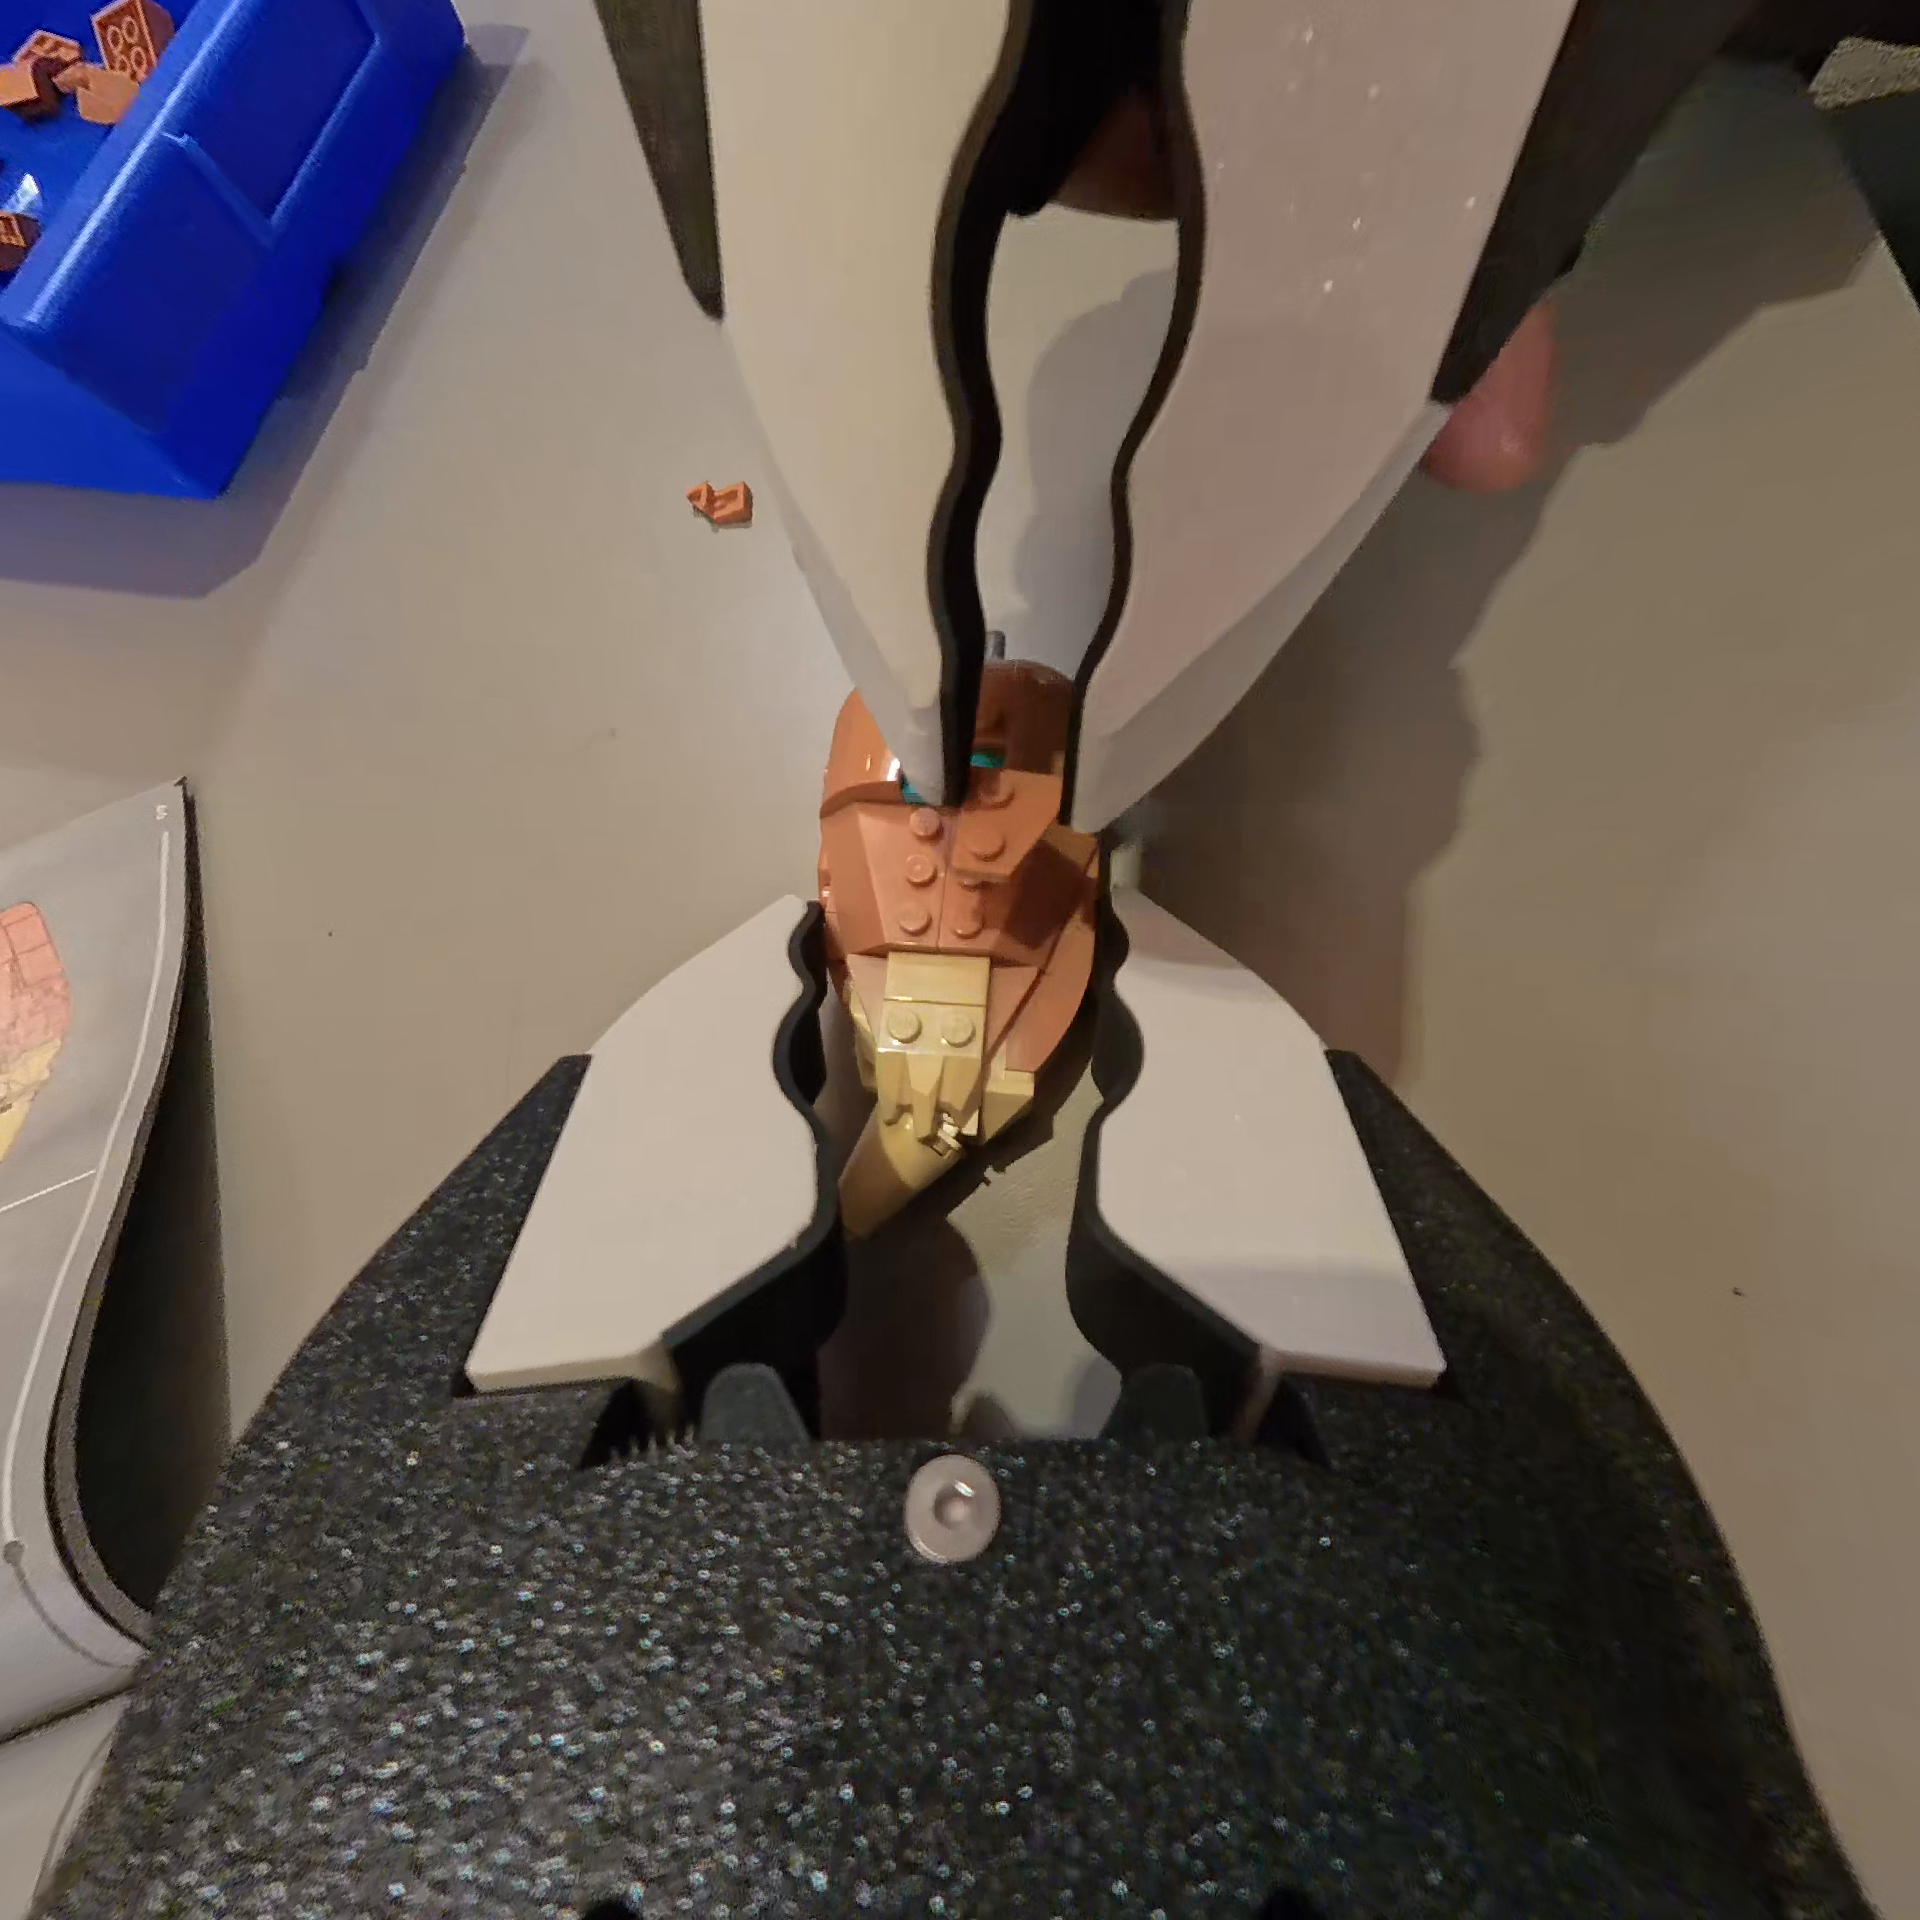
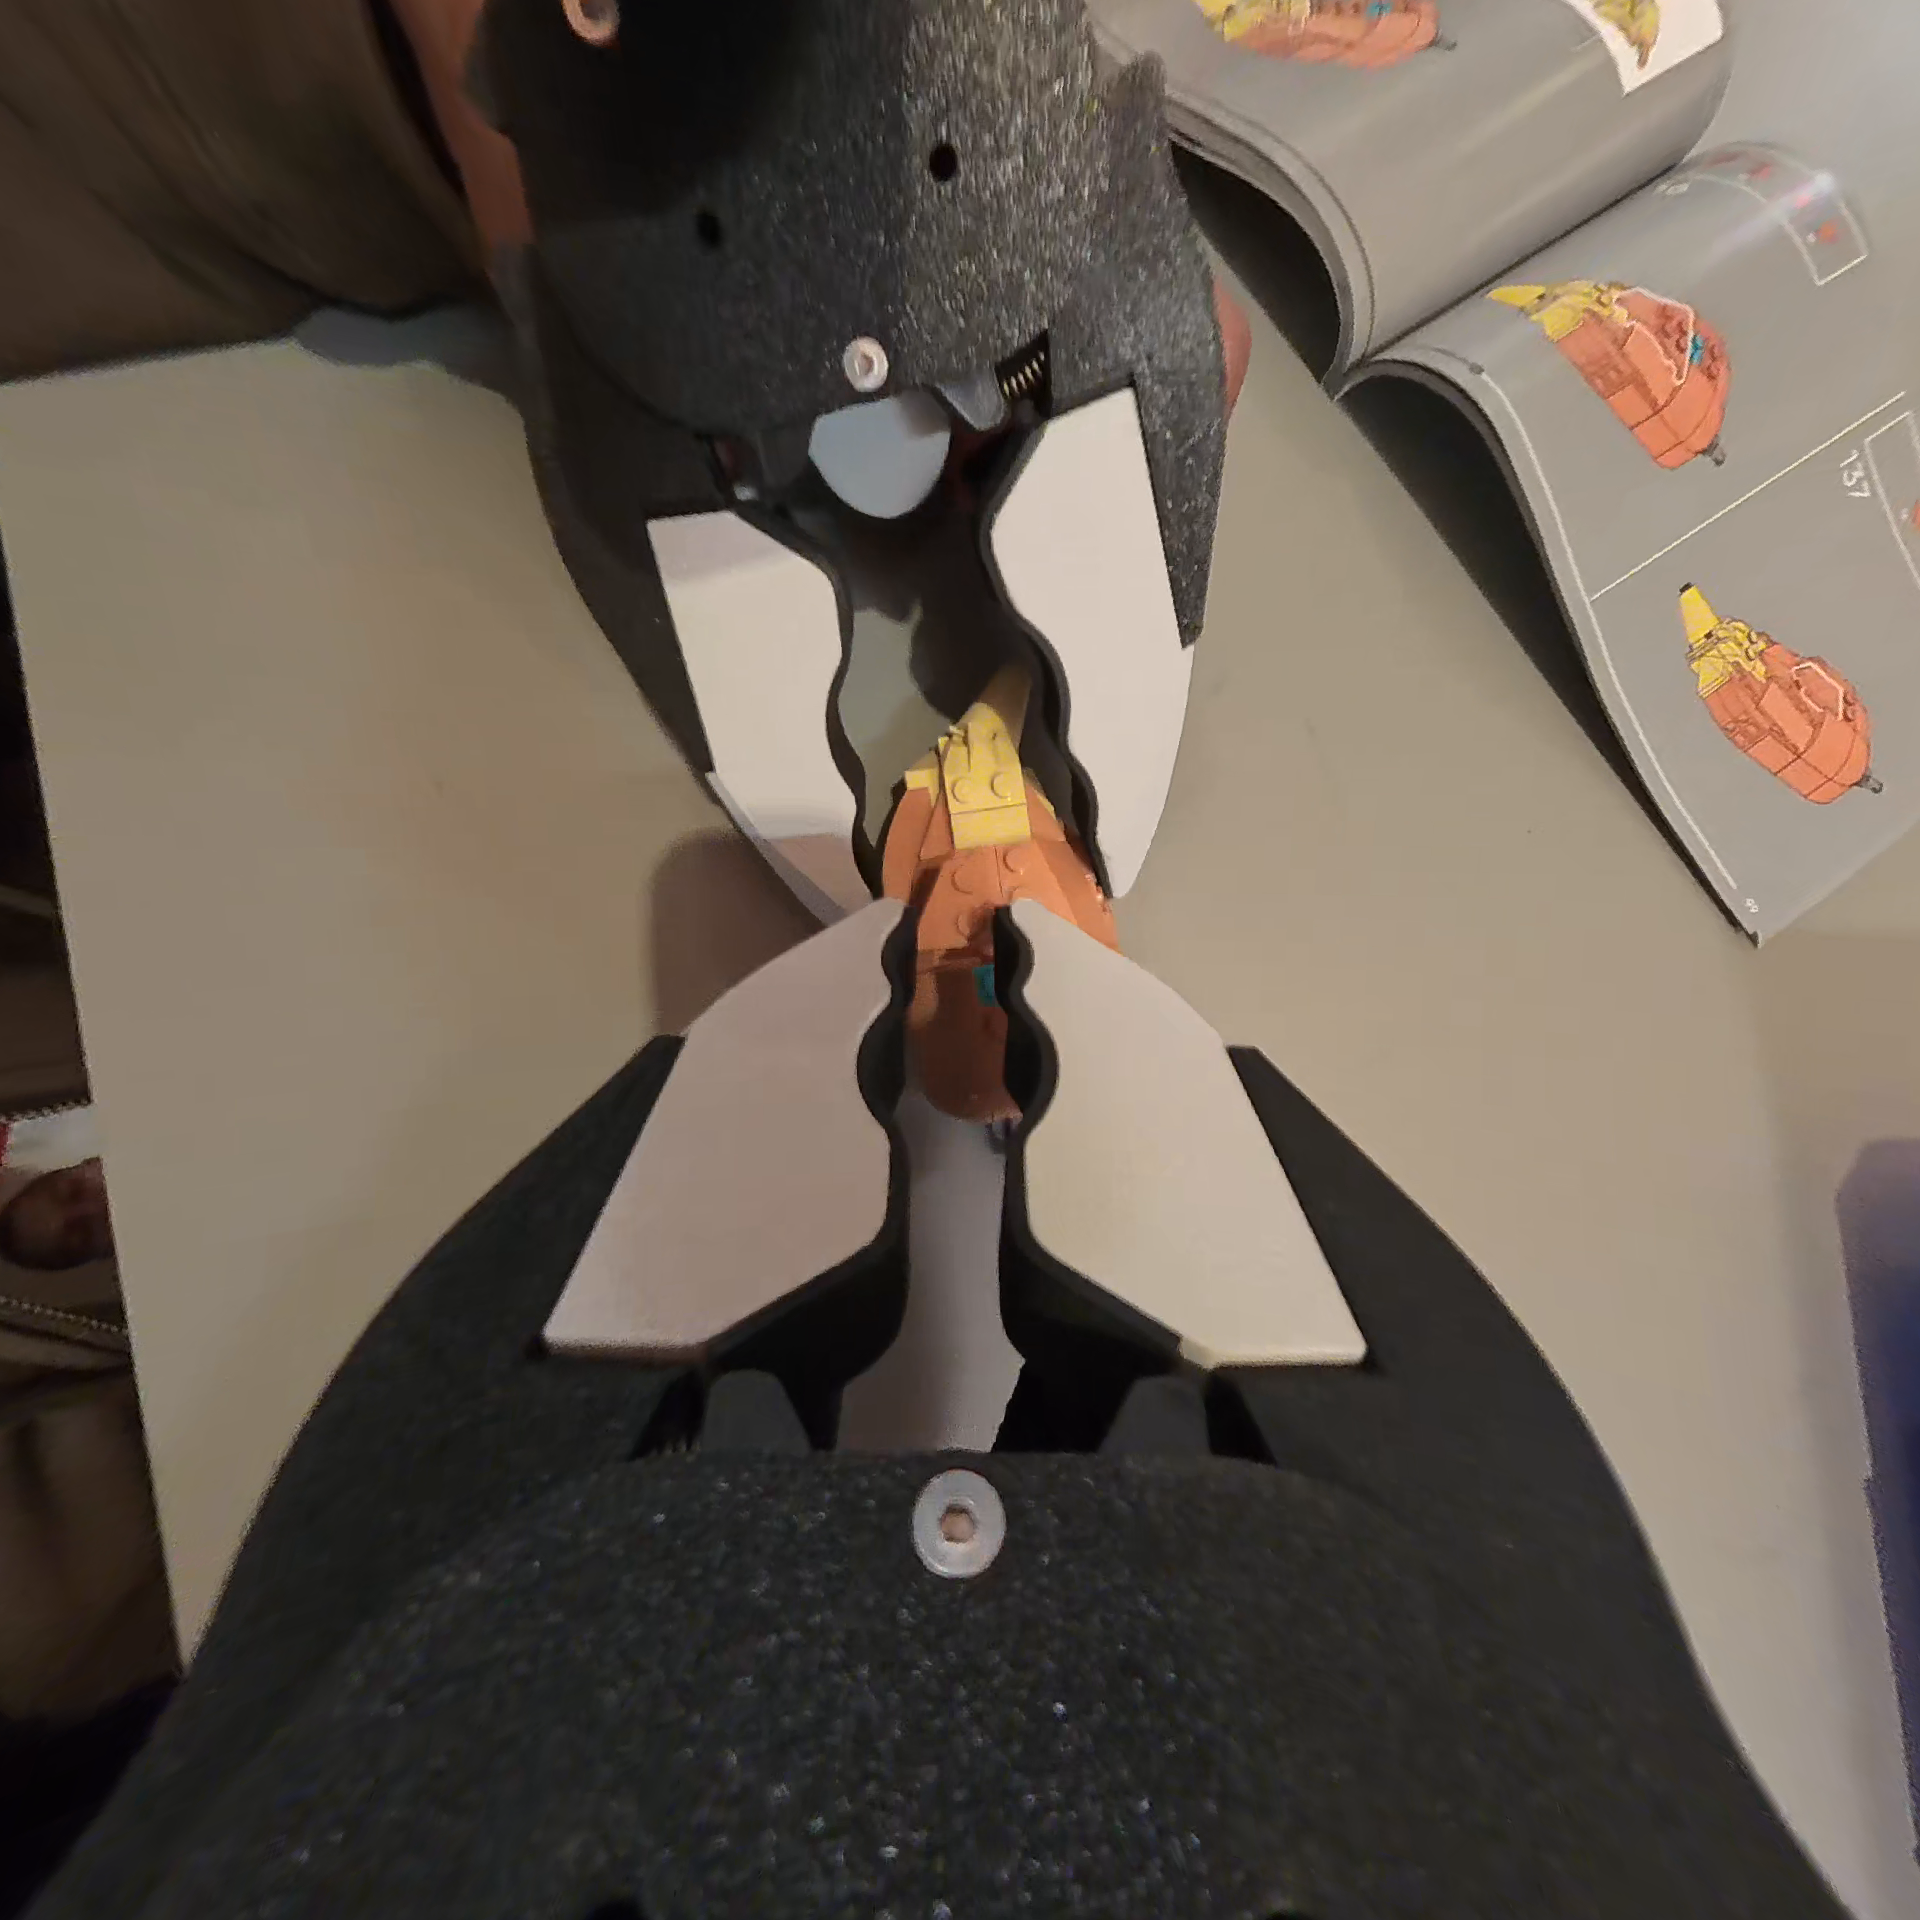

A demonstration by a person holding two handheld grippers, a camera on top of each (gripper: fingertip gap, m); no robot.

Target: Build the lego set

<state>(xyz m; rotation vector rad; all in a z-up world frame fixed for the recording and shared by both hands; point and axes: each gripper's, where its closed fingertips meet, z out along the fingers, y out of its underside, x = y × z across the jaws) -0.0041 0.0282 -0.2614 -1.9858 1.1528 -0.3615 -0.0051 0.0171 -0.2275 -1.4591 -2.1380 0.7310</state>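
A small lego model point(image 1: 966, 904), brown and rounded with a tan pointed end, is held just above the pale table. My left gripper point(image 1: 958, 920) is shut on its tan-and-brown middle, with the tan tip pointing back between the fingers. My right gripper point(image 1: 1018, 810) comes in from the opposite side and is shut on the brown rounded end, near a small teal piece point(image 1: 982, 764). In the right wrist view the model point(image 2: 956, 883) sits between my right gripper point(image 2: 948, 916) and the facing left gripper point(image 2: 971, 883).
A blue sorting tray point(image 1: 208, 312) with brown bricks stands at the far left. A loose brown piece point(image 1: 722, 502) lies on the table near it. An open instruction booklet point(image 2: 1662, 520) lies beside the model, and shows in the left wrist view point(image 1: 83, 1143).
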